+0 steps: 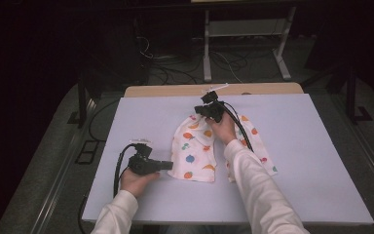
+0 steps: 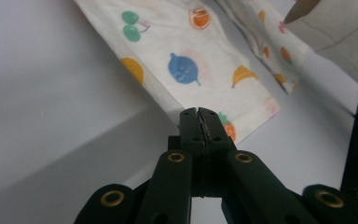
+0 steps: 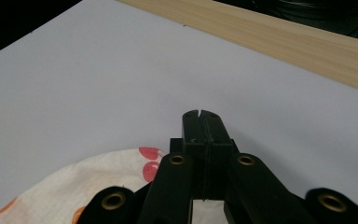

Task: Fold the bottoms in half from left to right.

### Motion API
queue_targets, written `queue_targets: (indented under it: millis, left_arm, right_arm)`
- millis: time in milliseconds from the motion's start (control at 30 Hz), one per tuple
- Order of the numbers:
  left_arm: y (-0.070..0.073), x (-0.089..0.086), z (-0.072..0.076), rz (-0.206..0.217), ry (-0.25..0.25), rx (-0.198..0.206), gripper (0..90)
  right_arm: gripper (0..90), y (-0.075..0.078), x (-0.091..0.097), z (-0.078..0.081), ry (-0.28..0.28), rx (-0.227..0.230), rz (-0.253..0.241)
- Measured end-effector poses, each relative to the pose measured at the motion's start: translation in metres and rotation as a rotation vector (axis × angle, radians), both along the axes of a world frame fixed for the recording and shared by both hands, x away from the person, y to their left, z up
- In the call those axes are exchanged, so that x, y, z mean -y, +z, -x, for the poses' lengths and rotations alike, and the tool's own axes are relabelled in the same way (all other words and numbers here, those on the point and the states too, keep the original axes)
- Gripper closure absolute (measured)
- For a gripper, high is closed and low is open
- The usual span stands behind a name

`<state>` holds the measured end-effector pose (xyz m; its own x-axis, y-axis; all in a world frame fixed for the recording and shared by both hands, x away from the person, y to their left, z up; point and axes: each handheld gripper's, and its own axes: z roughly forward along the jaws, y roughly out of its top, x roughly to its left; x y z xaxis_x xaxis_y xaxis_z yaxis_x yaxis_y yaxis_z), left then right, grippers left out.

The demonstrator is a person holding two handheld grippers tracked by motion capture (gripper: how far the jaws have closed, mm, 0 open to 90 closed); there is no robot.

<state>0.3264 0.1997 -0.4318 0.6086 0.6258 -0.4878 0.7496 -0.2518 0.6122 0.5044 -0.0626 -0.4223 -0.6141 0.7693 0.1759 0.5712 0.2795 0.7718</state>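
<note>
Fingers [image 2: 189, 122] of L gripper [image 2: 198, 112] pressing together at fruit-print cloth [image 2: 186, 70] hem; R gripper [image 3: 199, 114] jaws also pressing together, sitting at cloth's far end on white board [image 1: 141, 117].

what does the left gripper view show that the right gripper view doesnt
Left gripper view: the hem of the fruit-print cloth with its blue fruit, green cherries and bananas, the left gripper shut at that hem, and a light sleeve at upper right. Right gripper view: the wooden table edge and the right gripper, jaws together. Both share the white board and the cloth.
</note>
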Motion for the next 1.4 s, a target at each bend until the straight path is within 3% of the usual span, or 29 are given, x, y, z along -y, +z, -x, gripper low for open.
queue_targets:
  millis: [367, 500, 667, 1167, 1400]
  left_arm:
    - [0.018, 0.018, 0.004, 0.03, -0.051, 0.044, 89.7]
    - [0.023, 0.027, 0.005, 0.073, -0.083, 0.039, 89.7]
    - [0.029, 0.039, 0.005, 0.091, -0.117, 0.043, 89.8]
    - [0.043, 0.064, 0.003, 0.129, -0.174, 0.059, 89.7]
    - [0.044, 0.08, 0.001, 0.125, -0.206, 0.058, 89.7]
  right_arm:
    - [88.9, 0.008, 0.012, 0.001, -0.016, 0.013, -0.017]
    - [88.9, 0.011, 0.02, 0.0, -0.027, 0.018, -0.028]
    - [88.9, 0.014, 0.031, -0.001, -0.046, 0.022, -0.051]
    - [88.9, 0.024, 0.057, -0.001, -0.064, 0.03, -0.092]
    - [88.9, 0.022, 0.069, -0.001, -0.077, 0.018, -0.108]
